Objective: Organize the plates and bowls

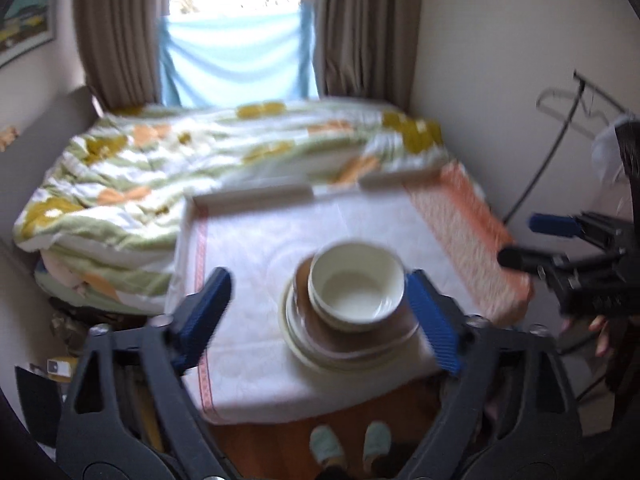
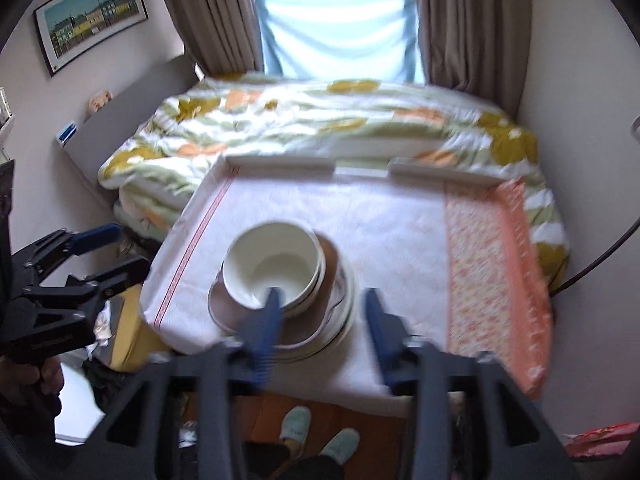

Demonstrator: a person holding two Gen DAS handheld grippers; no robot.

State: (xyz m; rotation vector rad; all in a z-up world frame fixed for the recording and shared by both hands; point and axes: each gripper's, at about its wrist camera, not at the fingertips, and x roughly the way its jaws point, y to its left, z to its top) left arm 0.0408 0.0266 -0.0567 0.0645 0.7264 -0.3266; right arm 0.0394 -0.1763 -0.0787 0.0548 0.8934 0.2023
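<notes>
- Both the left gripper (image 1: pixel 318 316) and right gripper (image 2: pixel 322 320) hang wide open, holding nothing.
- Stacked bowls (image 1: pixel 356 282) on plates (image 1: pixel 352 344) sit mid-table (image 1: pixel 248 236), below and between them, neither gripper clearly nearer.

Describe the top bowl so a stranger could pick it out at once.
Find the cloth-covered table at the foot of the flowered bed. Near its front edge stands one stack of dishes. The cream bowl sits on top, deep and round, above a brown plate and pale flat plates.
</notes>
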